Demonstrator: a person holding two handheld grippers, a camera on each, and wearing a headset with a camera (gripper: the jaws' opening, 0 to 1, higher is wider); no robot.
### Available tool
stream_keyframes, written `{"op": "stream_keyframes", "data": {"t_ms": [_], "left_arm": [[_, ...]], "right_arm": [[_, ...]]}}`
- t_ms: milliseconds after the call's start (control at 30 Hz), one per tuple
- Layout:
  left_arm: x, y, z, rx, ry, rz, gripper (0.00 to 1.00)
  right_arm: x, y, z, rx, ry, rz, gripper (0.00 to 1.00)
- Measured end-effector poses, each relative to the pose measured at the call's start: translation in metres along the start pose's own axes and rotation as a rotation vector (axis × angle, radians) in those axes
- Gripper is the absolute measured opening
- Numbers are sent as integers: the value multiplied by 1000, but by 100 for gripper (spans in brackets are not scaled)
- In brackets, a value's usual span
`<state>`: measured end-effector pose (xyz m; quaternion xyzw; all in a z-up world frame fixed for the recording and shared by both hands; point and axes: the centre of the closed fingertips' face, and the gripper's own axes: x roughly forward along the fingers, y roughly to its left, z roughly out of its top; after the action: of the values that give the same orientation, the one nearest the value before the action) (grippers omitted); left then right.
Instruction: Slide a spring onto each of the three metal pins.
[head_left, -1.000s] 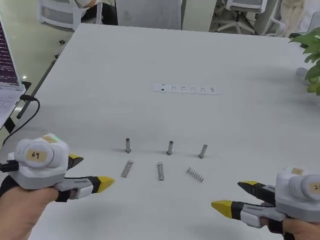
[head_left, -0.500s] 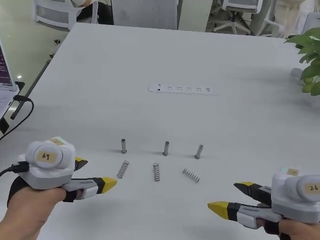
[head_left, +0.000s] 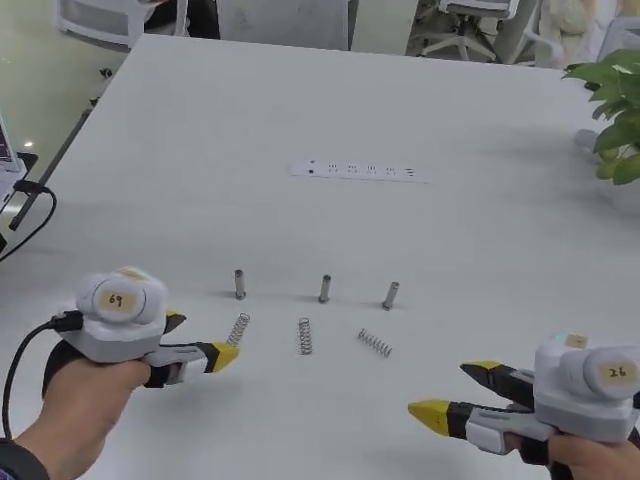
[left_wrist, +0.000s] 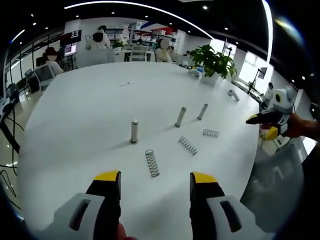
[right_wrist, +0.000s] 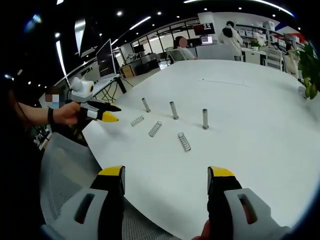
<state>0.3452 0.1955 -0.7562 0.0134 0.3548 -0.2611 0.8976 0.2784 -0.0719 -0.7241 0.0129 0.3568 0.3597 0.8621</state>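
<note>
Three short metal pins stand upright in a row on the white table: left pin (head_left: 240, 284), middle pin (head_left: 324, 289), right pin (head_left: 390, 295). One spring lies flat just in front of each: left spring (head_left: 238, 328), middle spring (head_left: 304, 336), right spring (head_left: 374, 343). My left gripper (head_left: 200, 338) is open, its yellow tips close beside the left spring (left_wrist: 151, 163), which lies ahead between the jaws. My right gripper (head_left: 455, 392) is open and holds nothing, to the right of and nearer me than the right spring (right_wrist: 184, 141).
A white power strip (head_left: 360, 171) lies flat beyond the pins. A potted plant (head_left: 610, 110) stands at the far right edge. A black cable (head_left: 25, 210) hangs off the table's left edge. Office chairs stand behind the far edge.
My left gripper has moved in toward the left spring. The right gripper has stayed about where it was. The head camera has tilted, shifting the whole scene.
</note>
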Motion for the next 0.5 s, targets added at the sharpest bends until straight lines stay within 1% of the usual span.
{"op": "stream_keyframes", "data": {"t_ms": [233, 500], "left_arm": [[14, 3, -2, -25, -1, 13, 46], [26, 4, -9, -45, 12, 22, 40]], "right_arm": [[0, 0, -1, 1, 5, 3, 65], [1, 0, -3, 5, 9, 5, 65]]}}
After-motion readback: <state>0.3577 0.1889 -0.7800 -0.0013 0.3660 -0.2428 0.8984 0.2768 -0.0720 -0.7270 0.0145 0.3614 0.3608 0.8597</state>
